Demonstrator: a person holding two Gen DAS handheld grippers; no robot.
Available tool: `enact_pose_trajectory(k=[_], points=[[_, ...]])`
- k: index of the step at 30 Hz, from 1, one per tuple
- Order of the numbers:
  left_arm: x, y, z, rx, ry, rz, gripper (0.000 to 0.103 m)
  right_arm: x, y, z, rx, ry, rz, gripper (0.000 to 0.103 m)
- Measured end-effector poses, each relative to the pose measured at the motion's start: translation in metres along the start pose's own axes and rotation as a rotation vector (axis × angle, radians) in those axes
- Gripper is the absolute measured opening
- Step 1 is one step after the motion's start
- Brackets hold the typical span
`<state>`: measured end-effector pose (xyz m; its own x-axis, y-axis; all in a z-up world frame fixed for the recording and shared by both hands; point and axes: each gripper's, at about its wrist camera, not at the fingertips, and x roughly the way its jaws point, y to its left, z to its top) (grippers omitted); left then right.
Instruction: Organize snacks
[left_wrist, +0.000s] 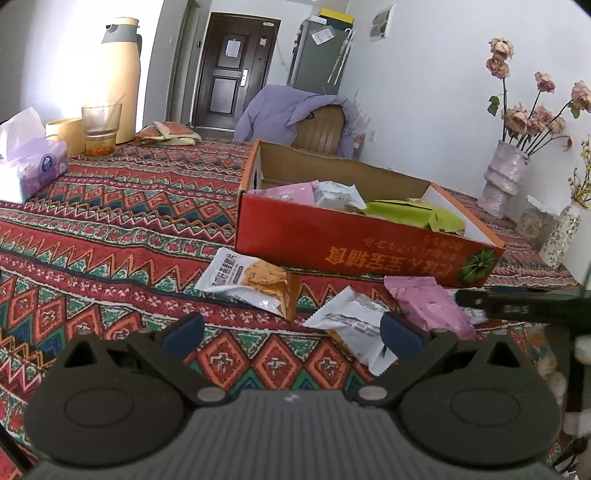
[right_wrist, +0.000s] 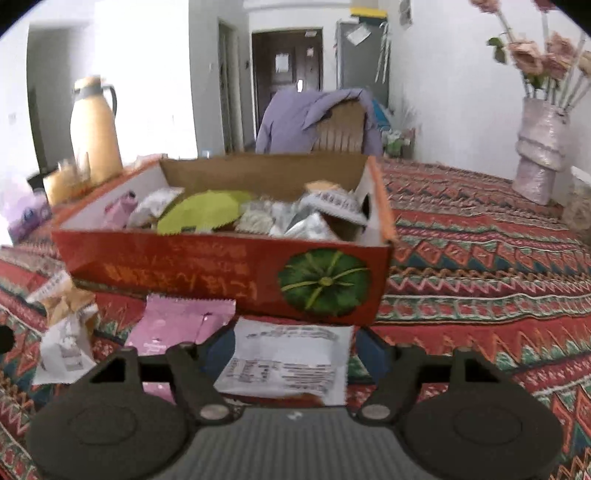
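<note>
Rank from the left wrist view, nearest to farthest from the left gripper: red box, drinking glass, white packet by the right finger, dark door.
1. White packet, touching the right finger of the left gripper.
2. Red box, ahead and right.
3. Drinking glass, far left on the table.
4. Dark door, back wall.

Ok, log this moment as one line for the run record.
task: organize snacks | left hand-held gripper: open, empty | right hand-held gripper: around white packet, grip unclear | red box: partly filled | loose: pink packet
</note>
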<state>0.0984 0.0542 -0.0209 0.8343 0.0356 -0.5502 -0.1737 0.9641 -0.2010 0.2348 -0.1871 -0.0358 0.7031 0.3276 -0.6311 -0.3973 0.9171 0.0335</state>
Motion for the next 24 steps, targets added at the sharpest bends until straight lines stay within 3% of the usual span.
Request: enact_pose_trajectory(k=[2, 6, 10, 13, 14, 19, 24], points=[[-0.002, 0.002, 0.001, -0.003, -0.004, -0.002, 0.103, 0.009, 0.004, -0.001, -0.008, 0.036, -0.012, 0.072], [-0.002, 0.006, 0.001, -0.012, -0.004, -0.002, 0.103, 0.004, 0.006, -0.008, -0.012, 0.011, -0.006, 0.070], [-0.001, 0.008, 0.000, -0.021, 0.001, -0.007, 0.103, -0.006, 0.010, -0.015, -0.040, -0.023, -0.014, 0.047], [-0.001, 0.009, 0.000, -0.022, 0.003, -0.008, 0.103, -0.015, 0.006, -0.017, -0.019, -0.053, -0.012, 0.037], [-0.002, 0.009, 0.000, -0.021, 0.001, -0.007, 0.103, -0.015, 0.006, -0.017, -0.016, -0.063, -0.015, 0.027], [-0.004, 0.011, 0.003, -0.020, -0.008, 0.010, 0.103, -0.031, 0.004, -0.020, -0.017, -0.161, -0.037, 0.016], [-0.002, 0.016, 0.014, -0.013, -0.015, 0.042, 0.103, -0.047, 0.001, -0.023, 0.003, -0.257, -0.066, 0.012]])
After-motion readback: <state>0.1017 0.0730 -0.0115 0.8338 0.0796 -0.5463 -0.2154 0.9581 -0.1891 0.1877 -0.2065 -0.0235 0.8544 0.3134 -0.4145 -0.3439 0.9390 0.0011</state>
